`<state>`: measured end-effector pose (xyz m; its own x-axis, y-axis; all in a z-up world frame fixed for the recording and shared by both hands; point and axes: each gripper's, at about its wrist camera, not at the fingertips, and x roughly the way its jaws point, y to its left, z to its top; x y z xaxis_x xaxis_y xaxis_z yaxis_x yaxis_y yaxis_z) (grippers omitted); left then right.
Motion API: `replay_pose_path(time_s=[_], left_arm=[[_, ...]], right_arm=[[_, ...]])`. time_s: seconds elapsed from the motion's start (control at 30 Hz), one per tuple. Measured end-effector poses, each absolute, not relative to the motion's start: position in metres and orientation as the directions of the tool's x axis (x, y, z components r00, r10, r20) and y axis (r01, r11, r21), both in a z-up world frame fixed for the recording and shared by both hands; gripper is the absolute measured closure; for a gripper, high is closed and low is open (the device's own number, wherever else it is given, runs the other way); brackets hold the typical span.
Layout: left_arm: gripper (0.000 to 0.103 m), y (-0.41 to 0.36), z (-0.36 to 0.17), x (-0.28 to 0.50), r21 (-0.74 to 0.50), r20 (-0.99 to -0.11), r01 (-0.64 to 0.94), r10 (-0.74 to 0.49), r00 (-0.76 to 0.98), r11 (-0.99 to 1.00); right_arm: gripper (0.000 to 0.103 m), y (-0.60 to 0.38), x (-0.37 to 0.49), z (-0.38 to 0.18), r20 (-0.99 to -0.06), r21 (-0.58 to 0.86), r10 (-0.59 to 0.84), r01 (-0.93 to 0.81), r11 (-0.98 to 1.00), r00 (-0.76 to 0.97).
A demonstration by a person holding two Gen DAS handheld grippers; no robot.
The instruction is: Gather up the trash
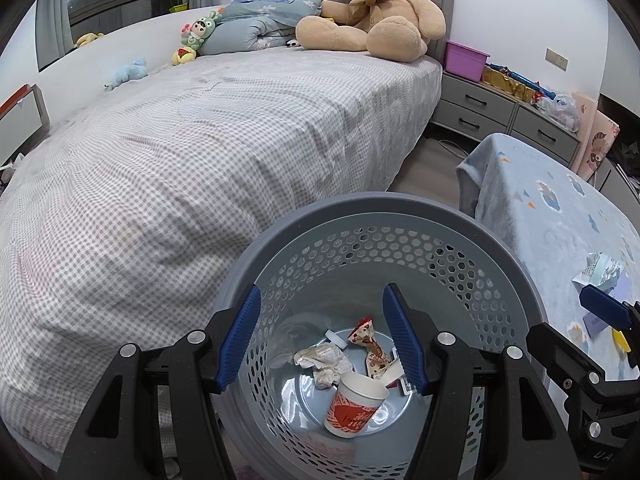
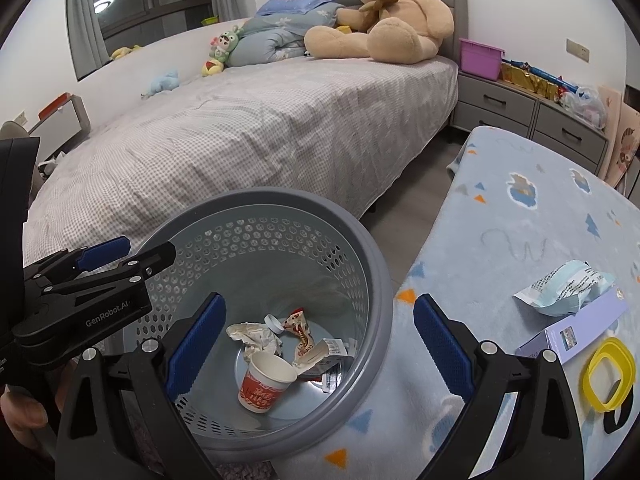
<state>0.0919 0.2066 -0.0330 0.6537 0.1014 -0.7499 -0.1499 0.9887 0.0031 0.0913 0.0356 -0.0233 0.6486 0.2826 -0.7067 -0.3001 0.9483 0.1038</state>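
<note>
Hovering over the bin (image 1: 520,280), both tools gape empty.

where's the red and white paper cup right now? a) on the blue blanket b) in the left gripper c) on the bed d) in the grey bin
d: the cup lies tipped on the floor of the bin among crumpled wrappers; both grippers are open and empty.

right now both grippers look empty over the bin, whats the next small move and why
Probably swing the right gripper rightward to the crumpled mask wrapper lying on the purple box. Both grippers are open and hold nothing, the left gripper hangs over the bin, the paper cup is already inside, and the wrapper looks like the nearest trash on the blue blanket.
</note>
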Motion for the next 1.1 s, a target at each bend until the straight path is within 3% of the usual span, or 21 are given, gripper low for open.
replay_pose_path(time_s=[0.63,1.1], left_arm=[[0.04,0.196,-0.031,0.09,0.018,-0.74,-0.126,0.098,0.666,0.992],[0.039,0.157,-0.035,0.075,0.053,-0.74,-0.039,0.065,0.67,0.998]], right_arm=[[0.01,0.018,0.08,-0.021,-0.71,0.101,0.254,-0.261,0.96,0.657],[0.01,-0.041,0.048,-0.022,-0.726,0.096,0.166,-0.14,0.985,0.667]])
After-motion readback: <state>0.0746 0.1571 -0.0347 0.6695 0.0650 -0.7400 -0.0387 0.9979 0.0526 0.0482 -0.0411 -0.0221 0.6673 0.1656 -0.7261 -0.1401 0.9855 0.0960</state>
